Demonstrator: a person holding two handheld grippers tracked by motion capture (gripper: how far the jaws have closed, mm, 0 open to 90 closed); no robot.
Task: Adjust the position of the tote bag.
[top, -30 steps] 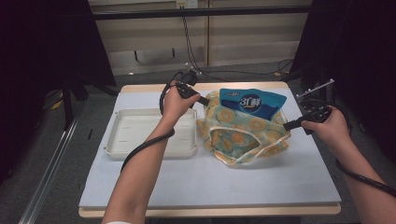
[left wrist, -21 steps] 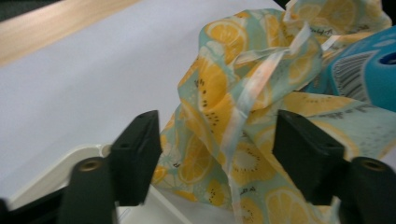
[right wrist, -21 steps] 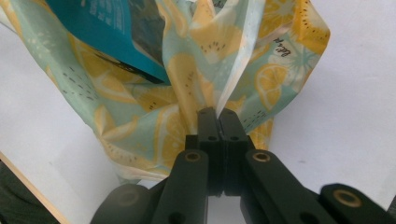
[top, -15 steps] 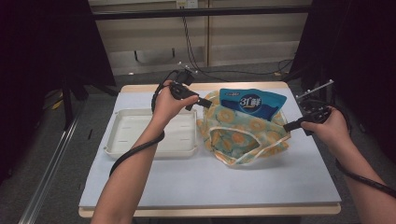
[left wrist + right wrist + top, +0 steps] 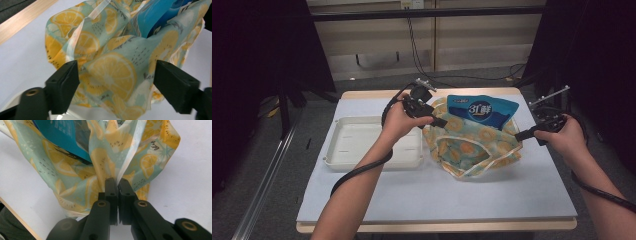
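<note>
Right jaws: pressed together on a fold of the lemon-print cloth bag (image 5: 110,160), at its right edge; we read this pinch as the anchor that keeps the bag's mouth up and its right side from sliding on the bench (image 5: 512,200). Right gripper (image 5: 518,134): held level at the right of the bench in the person's right hand (image 5: 562,137), which matches its place in the earlier frames. Left jaws: standing wide apart with the bag's left flank between them but no pad on the cloth; they have just been opening, so we take it that the left side has been let go. Left gripper (image 5: 443,123): at the bag's far left corner, in the left hand (image 5: 399,122); against the earlier frames it sits a little farther back and higher, drawn off the cloth. Bag: near the middle of the bench toward the right, slumped open, trimmed edge facing us, shape much as before. Blue packet (image 5: 482,110): standing inside the bag at its far side, top half above the rim, likely propped by the held cloth. White tray (image 5: 342,157): left of the bag, just beside it, unmoved.
</note>
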